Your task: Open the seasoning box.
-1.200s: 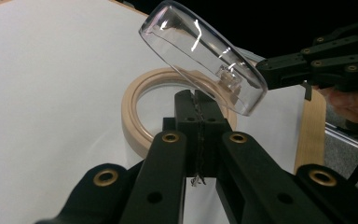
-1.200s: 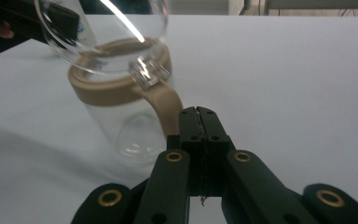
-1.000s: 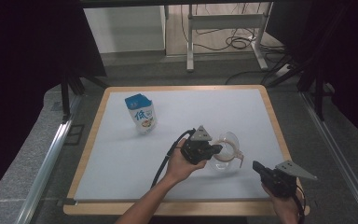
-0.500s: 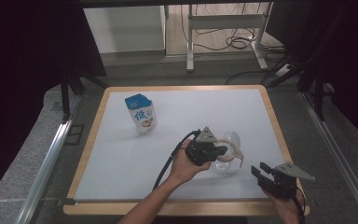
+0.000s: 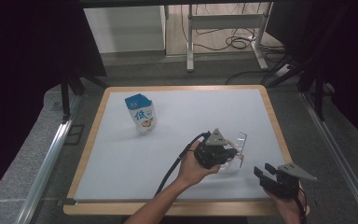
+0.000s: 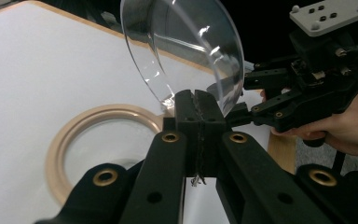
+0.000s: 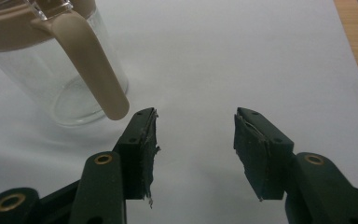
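Observation:
A clear glass pitcher (image 5: 233,162) with a tan rim (image 6: 65,140) and tan handle (image 7: 98,70) stands on the white board, right of centre. Its clear domed lid (image 6: 186,46) is tipped up, standing on edge above the rim (image 5: 240,140). My left gripper (image 5: 226,151) is shut on the lid's lower edge, the pads pinched together on it (image 6: 196,100). My right gripper (image 5: 262,171) hovers near the board's front right corner. Its jaws have just been opening and stand apart with nothing between them (image 7: 196,126), just right of the handle.
A blue and white carton (image 5: 141,113) stands upright at the board's back left. The white board has a wooden frame (image 5: 89,154). Dark curtains flank it, and a metal stand with cables (image 5: 223,28) sits on the floor behind.
The right gripper's jaws went from shut to apart. The left hand shifted right and the clear lid swung up off the pitcher's rim.

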Demonstrator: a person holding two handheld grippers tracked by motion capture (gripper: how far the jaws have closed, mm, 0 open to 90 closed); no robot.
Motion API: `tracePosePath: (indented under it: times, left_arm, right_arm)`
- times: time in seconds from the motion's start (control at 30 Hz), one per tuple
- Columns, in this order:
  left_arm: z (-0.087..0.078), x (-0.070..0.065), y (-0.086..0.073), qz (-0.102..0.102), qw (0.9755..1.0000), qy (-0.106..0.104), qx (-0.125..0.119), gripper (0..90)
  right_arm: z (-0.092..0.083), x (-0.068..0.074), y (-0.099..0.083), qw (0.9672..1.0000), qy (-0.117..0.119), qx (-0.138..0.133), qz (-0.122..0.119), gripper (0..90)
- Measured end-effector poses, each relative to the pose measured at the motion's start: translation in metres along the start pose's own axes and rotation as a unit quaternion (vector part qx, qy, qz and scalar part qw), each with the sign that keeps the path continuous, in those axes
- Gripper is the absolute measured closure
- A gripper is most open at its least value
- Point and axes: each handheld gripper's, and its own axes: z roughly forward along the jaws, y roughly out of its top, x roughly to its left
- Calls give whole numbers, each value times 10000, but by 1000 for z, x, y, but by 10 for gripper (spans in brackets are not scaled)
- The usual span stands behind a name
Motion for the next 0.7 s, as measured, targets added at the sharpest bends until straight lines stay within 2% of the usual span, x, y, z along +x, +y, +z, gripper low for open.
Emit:
tracePosePath:
  times: [0.27, 0.4, 0.43, 0.47, 0.53, 0.63, 0.7]
  left_arm:
    - [2, -2, 2, 26, 10000, -10, 38, 895]
    - [-11, 2, -1, 34, 9999, 80, -92, 847]
    - [-15, 4, -2, 30, 9999, 99, -107, 832]
    - [-15, 4, -2, 30, 9999, 99, -107, 805]
    - [-30, 11, -9, -57, 9992, 328, -224, 725]
    - [-45, 19, -18, -323, 9982, 428, -276, 507]
    - [-53, 23, -28, -369, 9974, 567, -256, 403]
  right_arm:
    - [-1, 1, 0, 10000, -17, -65, -4, 496]
    - [-4, 4, -1, 9999, 37, -116, 2, 496]
    - [-5, 6, -3, 9998, 78, -153, -70, 496]
    - [-6, 8, -4, 9997, 133, -171, -122, 492]
    - [-6, 13, -7, 9993, 254, -177, -198, 474]
    - [-5, 20, -8, 9986, 405, -141, -305, 412]
    - [-4, 25, -9, 9975, 591, -143, -363, 372]
